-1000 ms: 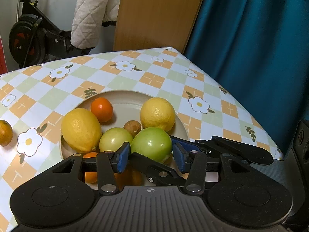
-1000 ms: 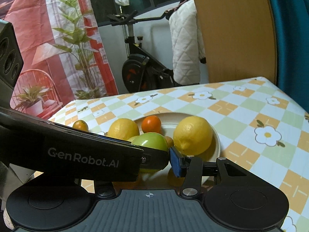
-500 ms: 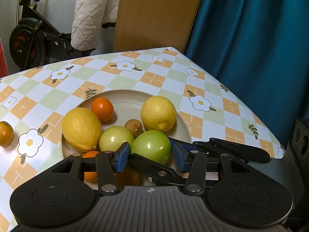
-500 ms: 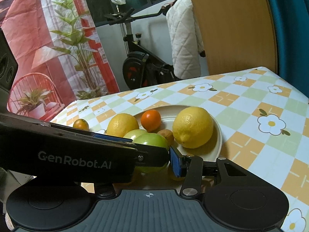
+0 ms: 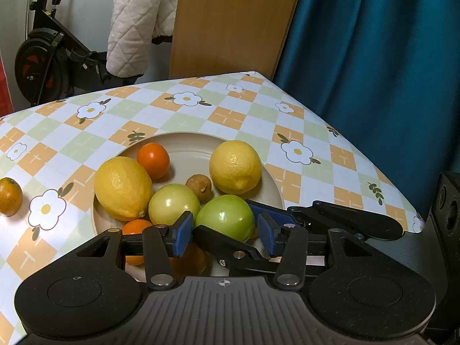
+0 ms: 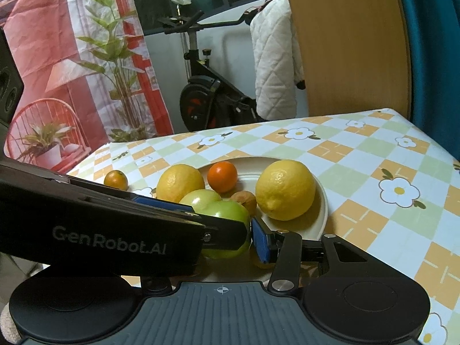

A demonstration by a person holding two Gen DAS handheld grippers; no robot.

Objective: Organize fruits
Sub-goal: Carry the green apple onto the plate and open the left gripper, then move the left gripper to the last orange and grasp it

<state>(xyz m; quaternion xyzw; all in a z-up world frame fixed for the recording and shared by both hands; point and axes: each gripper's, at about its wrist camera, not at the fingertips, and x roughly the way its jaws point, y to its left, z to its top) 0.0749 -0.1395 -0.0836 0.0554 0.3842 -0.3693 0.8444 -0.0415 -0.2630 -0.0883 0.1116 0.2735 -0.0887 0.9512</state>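
Observation:
A beige plate [image 5: 198,158] [image 6: 322,198] holds two lemons [image 5: 123,188] [image 5: 235,166], two green apples [image 5: 225,218] [image 5: 174,207], a small orange [image 5: 153,160], a brown fruit [image 5: 198,185] and another orange [image 5: 135,227] at the near rim. One small orange [image 5: 10,197] [image 6: 115,179] lies on the tablecloth left of the plate. My left gripper [image 5: 224,237] is open, its pads just short of the nearer green apple [image 6: 230,212]. My right gripper [image 6: 230,238] is open beside that apple; its left finger is hidden behind the left gripper's body.
The floral checked tablecloth [image 5: 230,115] ends at a far edge and a right corner near the teal curtain [image 5: 373,57]. A wooden board [image 5: 230,23], white jacket [image 5: 138,20] and exercise bike [image 6: 207,92] stand behind the table.
Both grippers have drawn back and risen slightly from the plate; the fruits look a little farther. Nothing was grasped or moved.

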